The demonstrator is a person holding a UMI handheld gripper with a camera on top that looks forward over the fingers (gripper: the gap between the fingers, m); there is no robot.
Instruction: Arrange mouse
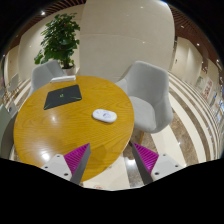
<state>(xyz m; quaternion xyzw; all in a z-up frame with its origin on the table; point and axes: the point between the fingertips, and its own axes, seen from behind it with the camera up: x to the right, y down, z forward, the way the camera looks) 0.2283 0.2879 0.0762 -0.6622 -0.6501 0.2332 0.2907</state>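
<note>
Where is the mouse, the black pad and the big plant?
mouse [104, 115], gripper view, middle of its white top
black pad [63, 94], gripper view, its flat middle
plant [60, 35], gripper view, its green leaves

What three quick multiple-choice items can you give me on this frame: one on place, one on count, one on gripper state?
1. Where is the mouse?
A. on the round wooden table, beyond the gripper's fingers
B. on a chair seat
C. between the fingers

2. How many pale chairs stand at the table?
A. none
B. two
C. five

3. What is the gripper doing?
A. shut on the mouse
B. shut on the dark mat
C. open, holding nothing

Answers:
1 A: the white mouse lies on the table, to the right of the dark mat and well ahead of the fingers.
2 B: one chair stands to the right of the table and another chair behind it, near the potted plant.
3 C: the two pink-padded fingers stand apart with only table edge and floor between them.
</note>
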